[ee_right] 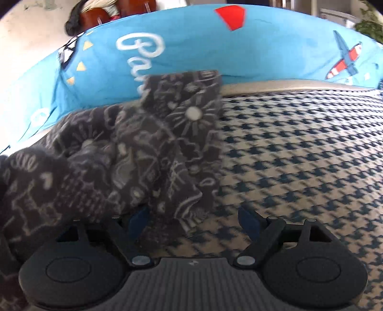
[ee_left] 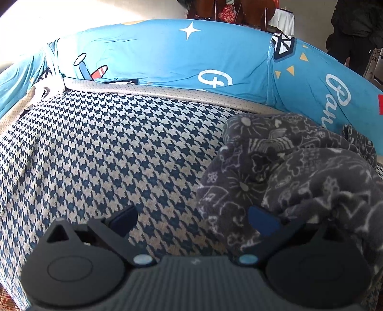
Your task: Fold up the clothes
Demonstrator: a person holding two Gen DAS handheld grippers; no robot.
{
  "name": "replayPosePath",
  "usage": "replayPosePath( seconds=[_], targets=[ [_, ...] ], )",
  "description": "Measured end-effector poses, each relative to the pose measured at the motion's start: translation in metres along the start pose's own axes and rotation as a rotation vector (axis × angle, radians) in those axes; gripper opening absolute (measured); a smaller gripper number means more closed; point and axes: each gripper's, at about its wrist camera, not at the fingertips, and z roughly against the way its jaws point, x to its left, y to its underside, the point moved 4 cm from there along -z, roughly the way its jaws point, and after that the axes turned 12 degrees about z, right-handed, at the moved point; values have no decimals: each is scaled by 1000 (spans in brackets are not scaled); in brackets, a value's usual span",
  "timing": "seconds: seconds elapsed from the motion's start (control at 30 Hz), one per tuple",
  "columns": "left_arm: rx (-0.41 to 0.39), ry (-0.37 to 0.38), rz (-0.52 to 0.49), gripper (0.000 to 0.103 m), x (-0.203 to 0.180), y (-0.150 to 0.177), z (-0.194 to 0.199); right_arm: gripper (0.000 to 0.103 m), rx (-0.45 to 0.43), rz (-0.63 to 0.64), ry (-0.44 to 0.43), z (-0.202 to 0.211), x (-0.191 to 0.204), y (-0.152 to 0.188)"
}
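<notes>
Crumpled grey patterned garment [ee_left: 287, 172] on houndstooth mattress [ee_left: 107, 148], left tongs [ee_left: 194, 220] spread apart, right tongs [ee_right: 194, 220] spread apart, both ungripped.

A houndstooth-covered mattress [ee_left: 95, 155] carries a crumpled dark grey printed garment [ee_left: 287, 172], backed by a blue cartoon-print cushion [ee_left: 167, 52].

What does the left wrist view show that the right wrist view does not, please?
Only the left wrist view shows a white star on the blue printed sheet and a dark-clothed person at the upper right. Only the right wrist view shows a red shape on that sheet and a flat strip of the grey patterned garment reaching toward it. Both show the garment crumpled on the houndstooth cover, with open tongs.
</notes>
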Motion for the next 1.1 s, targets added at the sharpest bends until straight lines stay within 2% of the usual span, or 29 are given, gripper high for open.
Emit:
replayPosePath(
  seconds=[0.13,0.2,0.27,0.43,0.7,0.93,1.03,1.1],
  targets=[
    [8,2,10,103,1,-1,-1,80,-14,115,-38,1,22,5],
    [10,0,19,103,3,-2,-1,74,-21,160,-56,4,30,7],
    [6,-6,24,103,5,-4,-1,73,-29,204,-74,8,39,8],
    [3,-19,41,103,10,-7,-2,72,-21,217,-139,18,51,13],
    [0,-28,51,103,14,-8,-3,66,-23,295,-178,39,67,19],
    [2,-22,47,103,10,-7,-3,66,8,277,-214,42,65,17],
    [3,-19,44,103,8,-6,-2,66,21,275,-268,45,67,18],
    [4,-17,42,103,7,-6,-2,66,12,281,-245,48,68,17]
  ],
)
